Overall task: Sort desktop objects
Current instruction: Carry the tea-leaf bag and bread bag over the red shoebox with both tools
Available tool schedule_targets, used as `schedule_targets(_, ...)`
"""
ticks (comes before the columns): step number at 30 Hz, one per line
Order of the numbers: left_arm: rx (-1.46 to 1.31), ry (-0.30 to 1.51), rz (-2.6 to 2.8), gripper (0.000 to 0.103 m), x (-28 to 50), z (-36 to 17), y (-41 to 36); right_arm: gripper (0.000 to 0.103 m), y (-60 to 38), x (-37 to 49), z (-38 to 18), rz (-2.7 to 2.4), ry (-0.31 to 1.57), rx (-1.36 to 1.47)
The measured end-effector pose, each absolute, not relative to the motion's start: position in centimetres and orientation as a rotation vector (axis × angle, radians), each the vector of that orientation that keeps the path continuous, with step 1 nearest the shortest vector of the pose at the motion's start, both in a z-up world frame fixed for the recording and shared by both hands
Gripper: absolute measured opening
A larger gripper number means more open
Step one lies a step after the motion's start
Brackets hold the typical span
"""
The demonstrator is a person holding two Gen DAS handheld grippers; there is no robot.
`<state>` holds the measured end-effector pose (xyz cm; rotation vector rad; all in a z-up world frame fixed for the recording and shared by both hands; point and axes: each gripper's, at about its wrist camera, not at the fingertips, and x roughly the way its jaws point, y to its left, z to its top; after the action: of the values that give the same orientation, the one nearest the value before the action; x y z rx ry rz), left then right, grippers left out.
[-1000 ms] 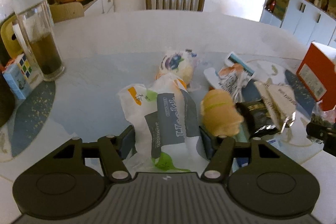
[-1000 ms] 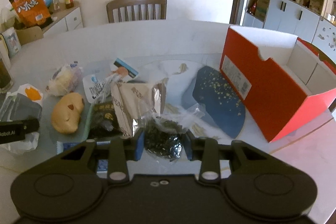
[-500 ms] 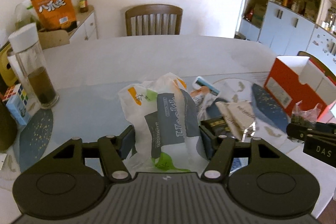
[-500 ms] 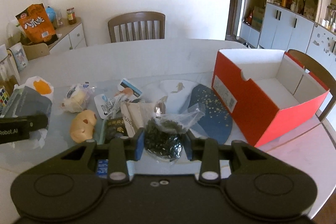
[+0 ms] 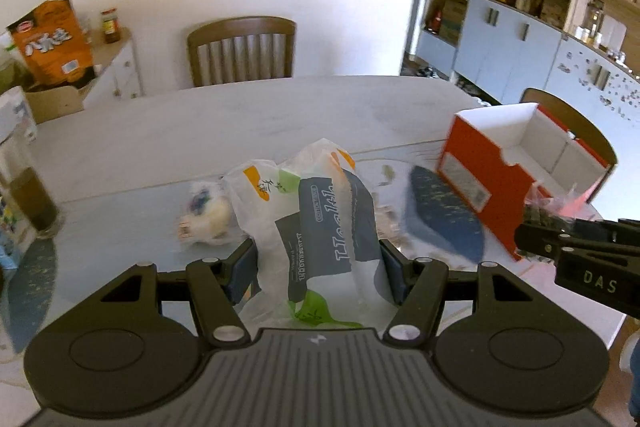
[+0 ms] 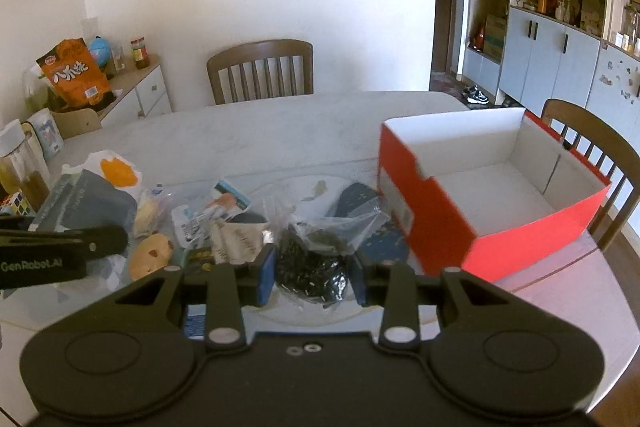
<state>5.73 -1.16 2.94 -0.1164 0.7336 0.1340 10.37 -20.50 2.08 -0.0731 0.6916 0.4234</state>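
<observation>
Your left gripper (image 5: 318, 269) is clamped on the white-and-grey packet (image 5: 320, 227), held above the table (image 5: 200, 123). Your right gripper (image 6: 314, 279) grips the clear bag of dark tea leaves (image 6: 316, 263), left of the open red box (image 6: 432, 219).
</observation>
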Motion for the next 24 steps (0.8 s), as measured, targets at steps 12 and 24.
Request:
schedule_targets(12, -0.092, 0.724, 0.081, 0.064, 11.6, 4.0, -11.0, 0.036, -28.0, 15.5, 3.4, 0.453, 0.669, -0.075)
schedule_targets(24, -0.065, 0.727, 0.033, 0.064, 16.5, 4.3, -19.2, 0.036, -34.8, 20.3, 3.5, 0.457, 0.673, -0.053)
